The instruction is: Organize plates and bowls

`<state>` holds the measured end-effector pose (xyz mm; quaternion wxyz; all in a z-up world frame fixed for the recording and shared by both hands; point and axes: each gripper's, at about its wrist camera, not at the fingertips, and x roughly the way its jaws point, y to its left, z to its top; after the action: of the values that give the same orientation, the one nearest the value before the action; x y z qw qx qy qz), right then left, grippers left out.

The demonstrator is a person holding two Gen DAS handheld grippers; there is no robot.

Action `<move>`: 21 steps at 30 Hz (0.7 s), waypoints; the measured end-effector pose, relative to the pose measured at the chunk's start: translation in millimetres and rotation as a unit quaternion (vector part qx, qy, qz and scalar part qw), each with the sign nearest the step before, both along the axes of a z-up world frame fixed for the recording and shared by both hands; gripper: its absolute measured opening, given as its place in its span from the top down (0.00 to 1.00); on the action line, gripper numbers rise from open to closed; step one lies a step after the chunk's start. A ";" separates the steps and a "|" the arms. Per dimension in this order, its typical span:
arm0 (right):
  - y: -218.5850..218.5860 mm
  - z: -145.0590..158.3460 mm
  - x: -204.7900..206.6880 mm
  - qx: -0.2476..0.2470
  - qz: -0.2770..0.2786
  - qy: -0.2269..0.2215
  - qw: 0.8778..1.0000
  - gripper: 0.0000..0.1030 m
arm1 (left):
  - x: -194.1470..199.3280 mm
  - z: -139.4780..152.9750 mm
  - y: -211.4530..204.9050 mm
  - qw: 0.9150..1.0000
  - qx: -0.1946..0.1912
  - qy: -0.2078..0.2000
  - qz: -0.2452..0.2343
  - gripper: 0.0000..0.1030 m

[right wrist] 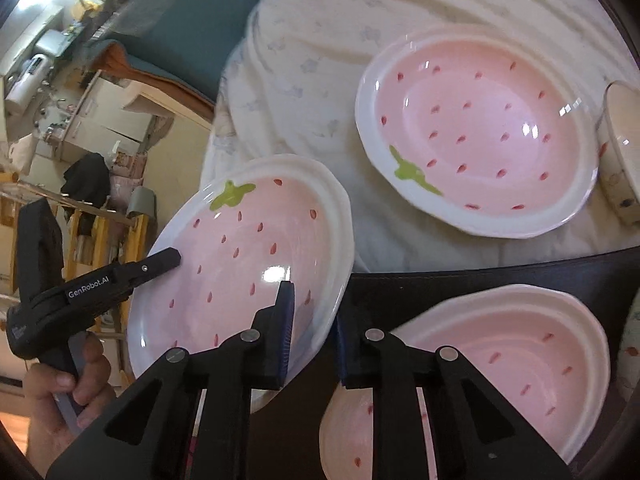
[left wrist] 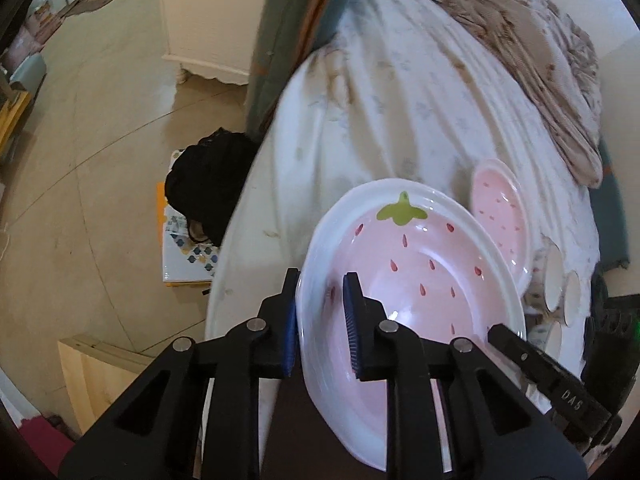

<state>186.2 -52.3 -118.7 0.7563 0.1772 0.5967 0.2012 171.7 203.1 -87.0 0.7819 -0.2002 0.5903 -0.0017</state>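
Observation:
Both grippers hold one pink strawberry plate with a white rim, lifted and tilted above the bed. My left gripper is shut on its left rim. My right gripper is shut on its right rim; its finger also shows in the left wrist view. The left gripper's finger shows in the right wrist view. A second strawberry plate lies on the white sheet. A pink strawberry bowl sits lower right on a dark surface.
White cups stand at the right; one cup lies beside the second plate. A smaller pink plate leans behind the held one. A black bag on a box sits on the floor left of the bed.

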 end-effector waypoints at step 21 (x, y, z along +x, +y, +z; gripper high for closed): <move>-160.4 38.3 -103.1 0.022 -0.041 -0.013 0.999 0.80 | -65.7 24.0 -155.9 0.989 0.023 -0.004 -0.149 0.84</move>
<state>83.1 -212.7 -80.4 0.7677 0.2154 0.5744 0.1854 106.0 47.2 -63.0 0.7796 -0.0919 0.6104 -0.1056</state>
